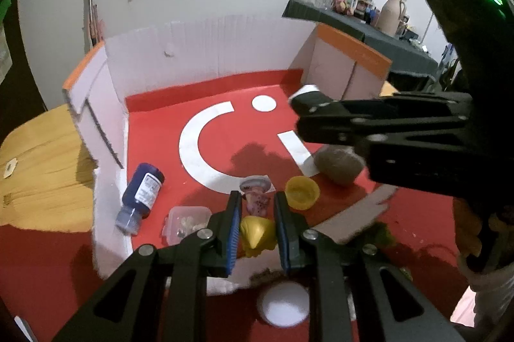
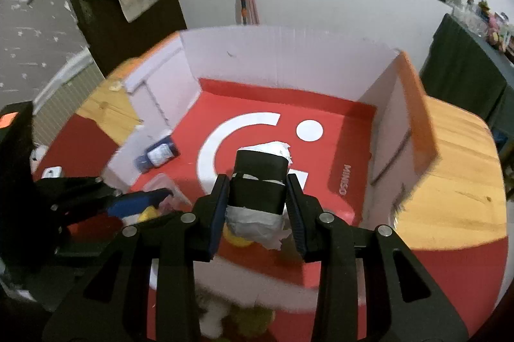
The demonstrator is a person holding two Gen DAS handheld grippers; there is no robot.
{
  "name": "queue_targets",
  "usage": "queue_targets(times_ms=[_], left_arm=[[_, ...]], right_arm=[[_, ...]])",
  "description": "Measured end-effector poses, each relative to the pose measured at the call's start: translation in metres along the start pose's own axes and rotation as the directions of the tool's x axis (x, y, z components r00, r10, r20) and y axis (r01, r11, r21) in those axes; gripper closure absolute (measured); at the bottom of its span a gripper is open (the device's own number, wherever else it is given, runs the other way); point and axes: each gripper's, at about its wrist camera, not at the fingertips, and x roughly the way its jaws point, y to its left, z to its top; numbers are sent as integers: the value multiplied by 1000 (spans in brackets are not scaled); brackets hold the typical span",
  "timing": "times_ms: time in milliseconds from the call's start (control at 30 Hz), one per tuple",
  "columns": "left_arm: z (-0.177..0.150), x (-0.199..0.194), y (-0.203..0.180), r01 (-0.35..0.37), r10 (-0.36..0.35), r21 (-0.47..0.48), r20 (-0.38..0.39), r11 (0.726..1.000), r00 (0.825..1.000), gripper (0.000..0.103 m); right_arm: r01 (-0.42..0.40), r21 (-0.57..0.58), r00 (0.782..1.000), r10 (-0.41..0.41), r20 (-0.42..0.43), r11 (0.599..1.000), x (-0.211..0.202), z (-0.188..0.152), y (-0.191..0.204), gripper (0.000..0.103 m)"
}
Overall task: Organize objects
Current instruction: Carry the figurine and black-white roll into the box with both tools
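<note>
Two grippers show in the left view. The left gripper (image 1: 257,229) squeezes a yellow toy (image 1: 257,234) just above the red box floor (image 1: 154,123), near a blue bottle (image 1: 141,194). In the right view, the right gripper (image 2: 258,200) squeezes a black roll (image 2: 258,181) above the box.

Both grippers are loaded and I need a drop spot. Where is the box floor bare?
Bare floor: the far half of the box, around the white dot and along the right wall by the MINISO lettering. Crowded: the near-left corner, with the blue bottle, clear container, yellow cup and brown lump.
</note>
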Motion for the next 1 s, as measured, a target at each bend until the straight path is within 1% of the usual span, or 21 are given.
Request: queue_targets(times_ms=[100, 200, 300, 367, 433, 533, 600, 767, 1000], left_arm=[[3, 13, 2, -9, 9, 2, -25, 1000, 1000, 82], [4, 24, 4, -15, 16, 6, -45, 1000, 999, 82], [5, 32, 6, -6, 7, 4, -64, 1000, 998, 82], [5, 35, 6, -7, 7, 8, -70, 1000, 998, 82], [6, 36, 6, -10, 11, 12, -72, 1000, 997, 82], [8, 38, 6, -7, 8, 19, -76, 1000, 997, 82], [9, 40, 6, -10, 12, 23, -80, 1000, 997, 82], [10, 41, 4, -36, 39, 32, -90, 999, 995, 82], [11, 42, 4, -30, 33, 36, -97, 999, 995, 82]], right_arm=[[29, -19, 998, -30, -60, 999, 22, 7, -1, 69], [41, -30, 993, -44, -111, 999, 37, 9, -5, 69], [32, -34, 987, -37, -158, 999, 49, 13, -8, 69], [47, -51, 982, -55, -180, 998, 55, 13, -9, 69], [57, -56, 979, -67, -191, 997, 60, 12, -12, 69], [43, -47, 975, -53, -215, 998, 65, 9, -16, 69], [48, -56, 974, -59, -219, 997, 67, 7, -15, 69], [51, -83, 969, -69, -238, 995, 68, 5, -15, 69], [62, -105, 968, -85, -238, 993, 66, 1, -16, 68]])
